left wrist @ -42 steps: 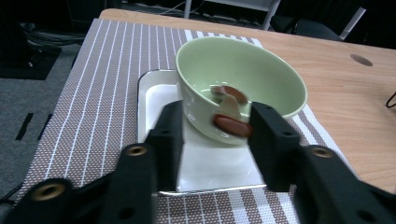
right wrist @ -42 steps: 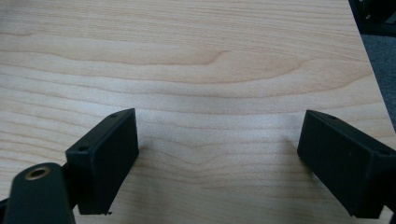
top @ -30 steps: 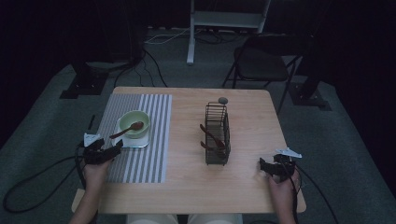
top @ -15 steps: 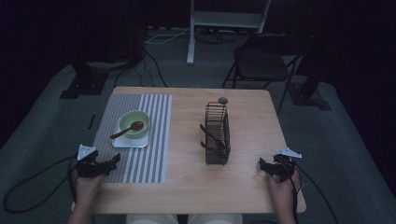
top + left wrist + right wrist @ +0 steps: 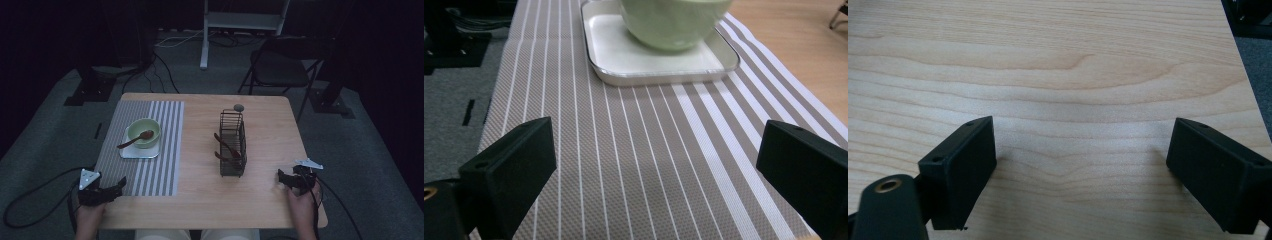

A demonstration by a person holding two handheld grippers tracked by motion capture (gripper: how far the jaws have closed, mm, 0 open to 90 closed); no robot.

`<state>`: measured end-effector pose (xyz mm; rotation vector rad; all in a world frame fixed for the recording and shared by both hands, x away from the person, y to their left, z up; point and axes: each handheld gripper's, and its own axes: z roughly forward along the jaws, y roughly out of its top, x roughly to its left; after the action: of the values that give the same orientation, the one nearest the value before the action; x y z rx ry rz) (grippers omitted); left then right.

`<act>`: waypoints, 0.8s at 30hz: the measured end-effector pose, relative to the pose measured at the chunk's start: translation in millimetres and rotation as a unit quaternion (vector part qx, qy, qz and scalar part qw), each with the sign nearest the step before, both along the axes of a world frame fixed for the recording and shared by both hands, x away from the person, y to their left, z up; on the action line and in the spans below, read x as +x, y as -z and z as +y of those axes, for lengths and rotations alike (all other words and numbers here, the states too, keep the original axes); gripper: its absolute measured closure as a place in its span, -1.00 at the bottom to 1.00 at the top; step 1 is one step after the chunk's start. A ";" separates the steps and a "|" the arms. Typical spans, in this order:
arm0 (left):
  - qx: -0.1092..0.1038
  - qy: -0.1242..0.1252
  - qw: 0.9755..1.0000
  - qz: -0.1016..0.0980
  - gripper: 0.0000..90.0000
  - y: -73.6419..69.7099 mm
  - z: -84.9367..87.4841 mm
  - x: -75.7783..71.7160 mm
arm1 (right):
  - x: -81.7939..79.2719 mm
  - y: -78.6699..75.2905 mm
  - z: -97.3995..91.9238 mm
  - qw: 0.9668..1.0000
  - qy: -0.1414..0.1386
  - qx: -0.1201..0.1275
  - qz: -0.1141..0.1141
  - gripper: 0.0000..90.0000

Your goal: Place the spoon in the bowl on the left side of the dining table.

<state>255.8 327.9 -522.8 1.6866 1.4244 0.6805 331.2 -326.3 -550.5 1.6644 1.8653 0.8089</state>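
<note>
- The wooden spoon (image 5: 136, 139) is lying in the green bowl (image 5: 144, 132), on the white tray (image 5: 659, 60).
- Nearer the person than the bowl, the left claw (image 5: 118, 186) is gaping wide, empty, jaws having just opened.
- Far right of the bowl, the right claw (image 5: 281, 178) is sitting wide on the worktop (image 5: 200, 200).
- Next, likely a reach for the spoons in the wire rack (image 5: 232, 145).

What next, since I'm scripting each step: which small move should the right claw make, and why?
Probably lift the right claw toward the wire rack: its jaws stand open and empty over the table, and wooden spoons stand in that rack close by.
</note>
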 end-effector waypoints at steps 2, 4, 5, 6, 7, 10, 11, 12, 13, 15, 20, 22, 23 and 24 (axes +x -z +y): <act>-0.006 0.002 1.000 0.000 -0.94 0.4 2.1 -5.8 | 0.0 0.0 0.0 1.000 0.000 0.000 0.000 -0.74; -0.008 0.003 1.000 -0.001 -0.94 0.1 3.7 -12.1 | 0.0 0.0 0.0 1.000 0.000 0.000 0.000 -0.74; -0.006 0.005 1.000 -0.001 -0.94 -0.2 4.3 -15.3 | 0.0 0.0 0.0 1.000 0.000 0.000 0.000 -0.74; -0.004 0.005 1.000 -0.002 -0.94 -0.3 4.5 -18.4 | 0.0 0.0 0.0 1.000 0.000 0.000 0.000 -0.74; 0.000 0.006 1.000 -0.001 -0.94 -0.6 4.9 -21.4 | 0.0 0.0 0.0 1.000 0.000 0.000 0.000 -0.74; 0.010 0.007 1.000 -0.001 -0.94 -0.6 7.0 -29.8 | 0.0 0.0 0.0 1.000 0.000 0.000 0.000 -0.74; 0.006 0.006 1.000 0.000 -0.94 -0.9 8.5 -32.4 | 0.0 0.0 0.0 1.000 0.000 0.000 0.000 -0.74; 0.007 0.004 1.000 0.001 -0.94 -1.4 10.0 -35.3 | 0.0 0.0 0.0 1.000 0.000 0.000 0.000 -0.74; 0.008 -0.001 1.000 -0.003 -0.94 -1.7 11.4 -38.4 | 0.0 0.0 0.0 1.000 0.000 0.000 0.000 -0.74; 0.010 -0.006 1.000 -0.003 -0.94 -2.1 14.1 -43.9 | 0.0 0.0 0.0 1.000 0.000 0.000 0.000 -0.74; 0.024 -0.019 0.999 0.011 -0.94 3.9 19.1 -55.3 | 0.0 0.0 0.0 1.000 0.000 0.000 0.000 -0.74; 0.021 -0.018 1.000 0.013 -0.94 7.4 20.9 -58.2 | 0.0 0.0 0.0 1.000 0.000 0.000 0.000 -0.74; 0.019 -0.017 1.000 0.013 -0.94 9.1 21.7 -59.3 | 0.0 0.0 0.0 1.000 0.000 0.000 0.000 -0.74; 0.024 -0.019 0.999 0.015 -0.94 9.9 22.6 -60.6 | -0.1 0.0 0.0 1.000 0.000 0.000 0.000 -0.74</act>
<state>195.2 350.5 -532.7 1.7175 1.4757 0.7180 331.2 -326.3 -550.4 1.6641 1.8657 0.8087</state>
